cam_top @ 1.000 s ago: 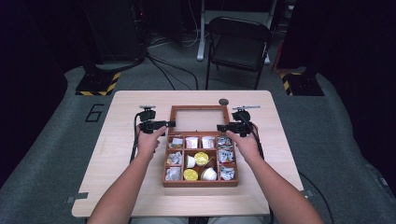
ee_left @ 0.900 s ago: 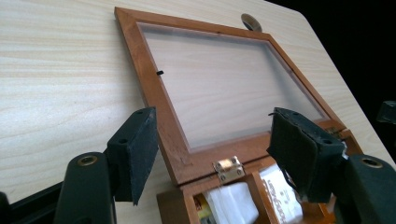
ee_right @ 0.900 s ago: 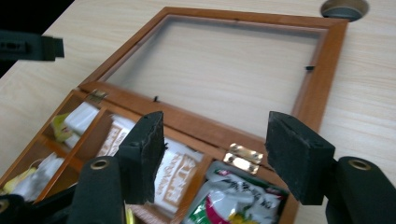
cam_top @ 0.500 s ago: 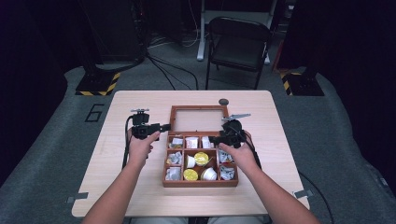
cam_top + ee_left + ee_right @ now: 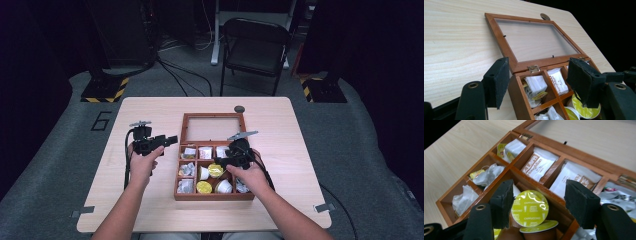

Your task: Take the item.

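Nine-compartment wooden box, lid open, sachets, pods

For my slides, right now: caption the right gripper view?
Right gripper, jaws apart, poised over a yellow-lidded cappuccino capsule in the open wooden box.

One wooden box with nine compartments. Two yellow-lidded capsules, two white-topped capsules, three sachets in the back row. Two hand-held grippers.
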The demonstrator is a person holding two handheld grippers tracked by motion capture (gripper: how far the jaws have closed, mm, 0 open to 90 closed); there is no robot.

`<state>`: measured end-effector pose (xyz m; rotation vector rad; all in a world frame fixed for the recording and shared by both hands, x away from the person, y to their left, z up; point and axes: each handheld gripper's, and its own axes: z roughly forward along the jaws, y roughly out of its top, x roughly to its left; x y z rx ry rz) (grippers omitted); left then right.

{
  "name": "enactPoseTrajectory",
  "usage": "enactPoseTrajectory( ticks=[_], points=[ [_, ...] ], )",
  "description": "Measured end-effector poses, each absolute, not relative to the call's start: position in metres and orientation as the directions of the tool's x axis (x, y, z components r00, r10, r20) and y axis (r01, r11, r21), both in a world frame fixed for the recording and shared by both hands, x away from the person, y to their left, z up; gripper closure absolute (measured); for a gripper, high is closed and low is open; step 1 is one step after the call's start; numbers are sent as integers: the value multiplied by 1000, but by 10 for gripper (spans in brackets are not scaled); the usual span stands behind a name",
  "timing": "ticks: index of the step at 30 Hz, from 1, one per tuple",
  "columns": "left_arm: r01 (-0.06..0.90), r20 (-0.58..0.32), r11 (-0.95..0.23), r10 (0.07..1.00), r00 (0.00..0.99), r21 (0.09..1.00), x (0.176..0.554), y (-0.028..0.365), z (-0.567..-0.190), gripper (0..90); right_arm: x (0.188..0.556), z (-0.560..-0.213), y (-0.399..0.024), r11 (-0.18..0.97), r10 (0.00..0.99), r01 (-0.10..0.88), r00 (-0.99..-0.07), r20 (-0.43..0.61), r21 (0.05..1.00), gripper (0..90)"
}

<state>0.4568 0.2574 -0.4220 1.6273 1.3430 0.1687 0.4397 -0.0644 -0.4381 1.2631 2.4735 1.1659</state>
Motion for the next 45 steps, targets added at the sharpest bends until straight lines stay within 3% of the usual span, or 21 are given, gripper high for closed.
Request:
enactPoseTrajectory(
  ticks=[18, 45],
  points=[
    [666, -430, 82, 820, 378, 742, 448, 259, -424, 343, 429, -473, -55, 356, 743, 694, -617, 261, 626, 395],
    [665, -432, 76, 813, 390, 743, 447, 257, -427, 342, 438, -484, -44, 397, 738, 701, -627, 249, 592, 362]
  ],
)
